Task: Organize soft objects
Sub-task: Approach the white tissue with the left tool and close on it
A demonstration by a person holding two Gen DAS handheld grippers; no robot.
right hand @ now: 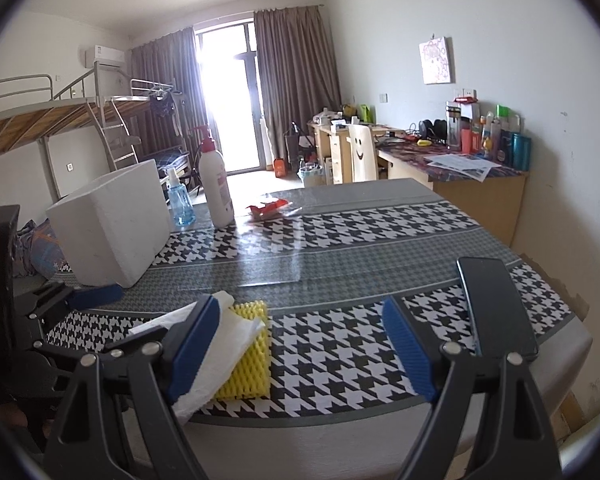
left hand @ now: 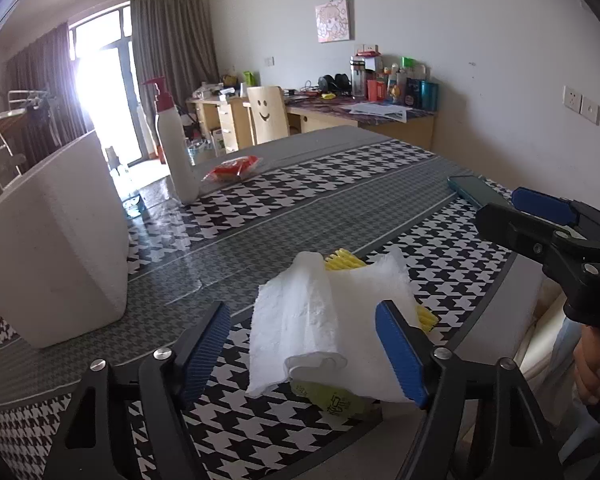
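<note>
A crumpled white tissue (left hand: 312, 320) lies draped over a yellow foam net (left hand: 342, 261) near the table's front edge. My left gripper (left hand: 302, 312) stands open around the tissue. Its right pad (left hand: 400, 352) is at the tissue's edge, and its left pad (left hand: 204, 348) is apart from it. In the right wrist view the tissue (right hand: 228, 344) and the yellow foam net (right hand: 248, 356) sit at lower left, partly behind my right gripper's left finger (right hand: 192, 344). My right gripper (right hand: 298, 306) is open over bare tablecloth, holding nothing.
A white foam box (left hand: 56, 248) stands at the left. Behind it are a white pump bottle (right hand: 216, 184), a blue spray bottle (right hand: 180, 204) and a red packet (right hand: 268, 207). A dark phone (right hand: 492, 300) lies by the table's right edge (right hand: 560, 344).
</note>
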